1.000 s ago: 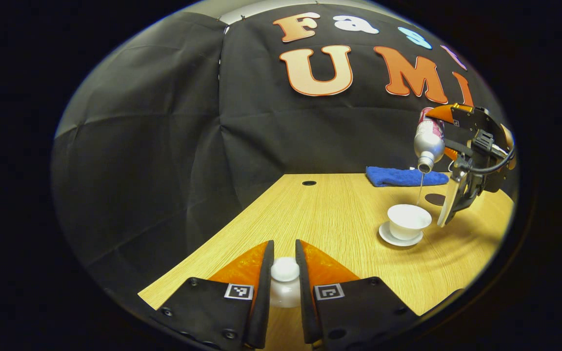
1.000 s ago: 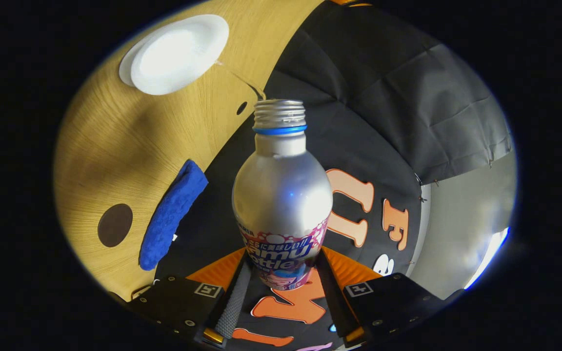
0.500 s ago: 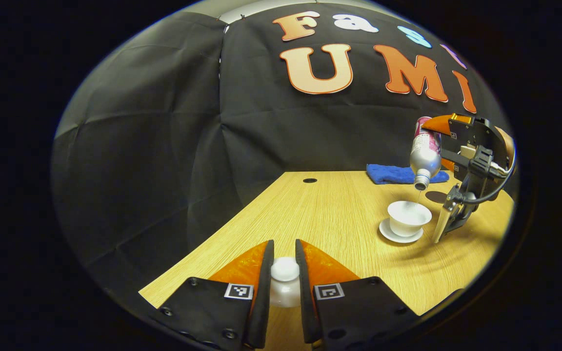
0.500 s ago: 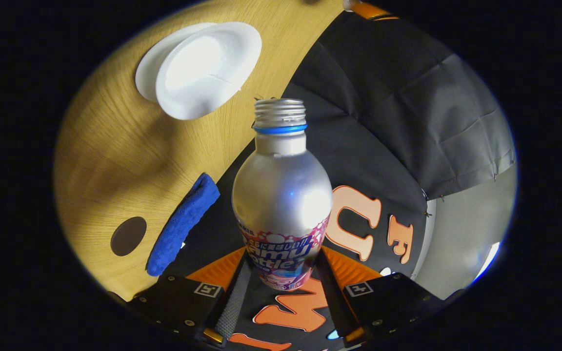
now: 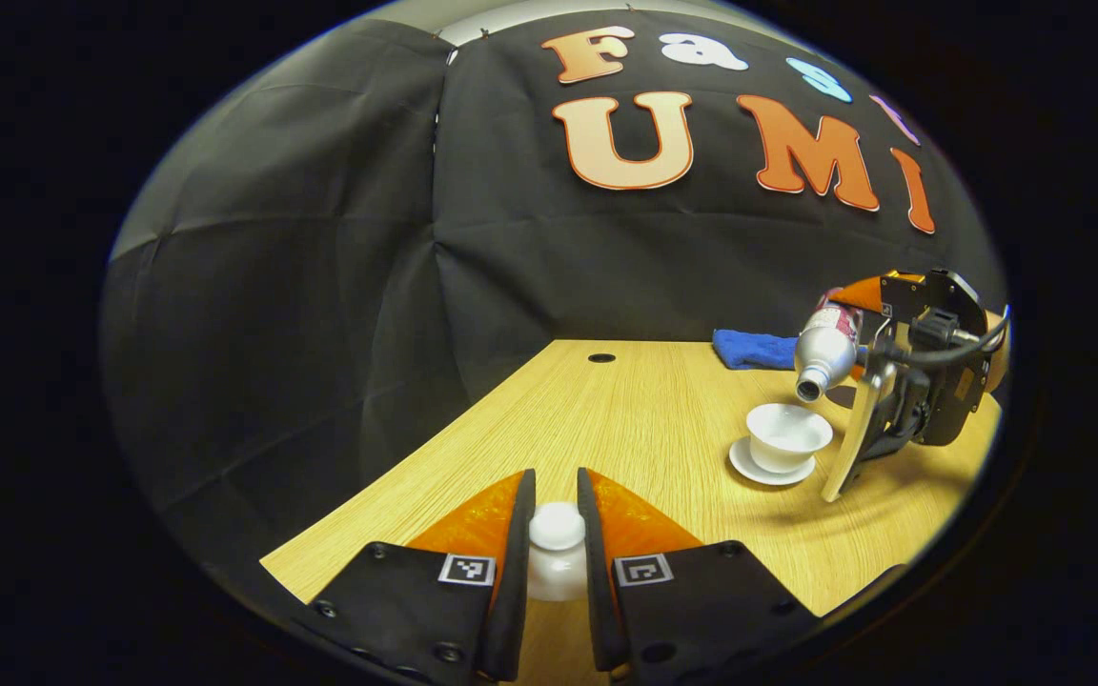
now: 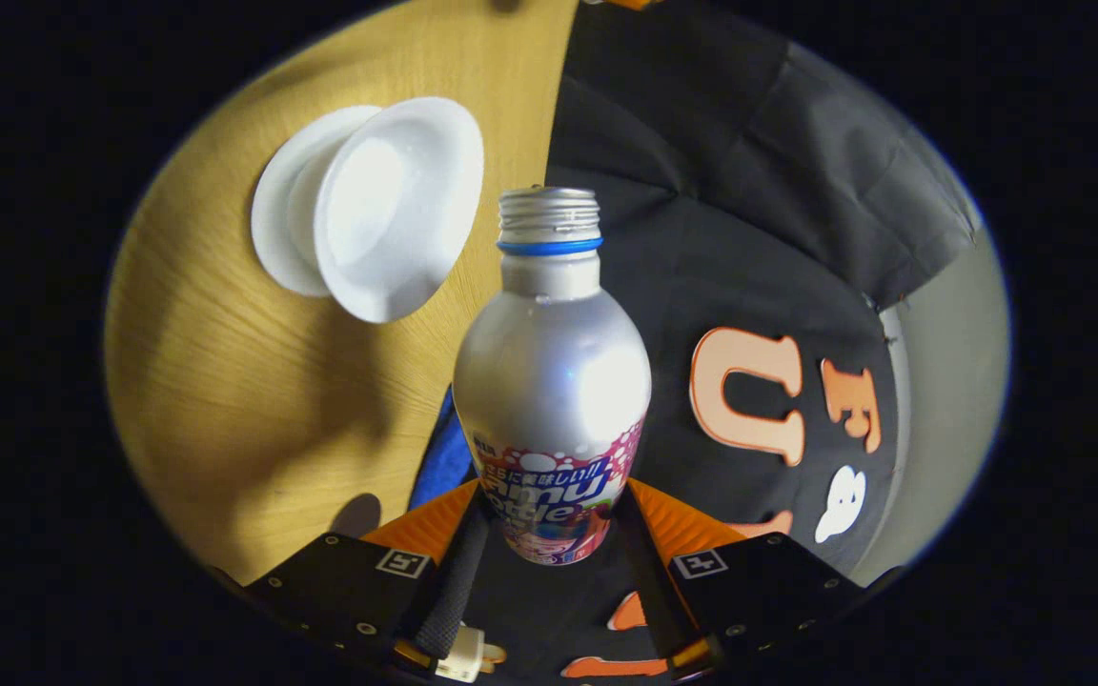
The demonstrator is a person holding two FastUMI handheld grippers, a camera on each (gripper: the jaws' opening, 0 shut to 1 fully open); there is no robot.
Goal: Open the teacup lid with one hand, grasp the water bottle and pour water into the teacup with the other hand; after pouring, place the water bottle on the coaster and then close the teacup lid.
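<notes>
Right claw (image 6: 549, 553) tilts water bottle (image 6: 551, 381) over teacup (image 6: 396, 205).

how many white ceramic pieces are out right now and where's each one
3: white lid pinched in the left gripper; white teacup, open, under the silver water bottle; white saucer beneath the cup. Others could be hidden.

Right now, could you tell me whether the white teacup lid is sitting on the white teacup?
No, the left gripper holds the lid, apart from the open teacup.
</notes>
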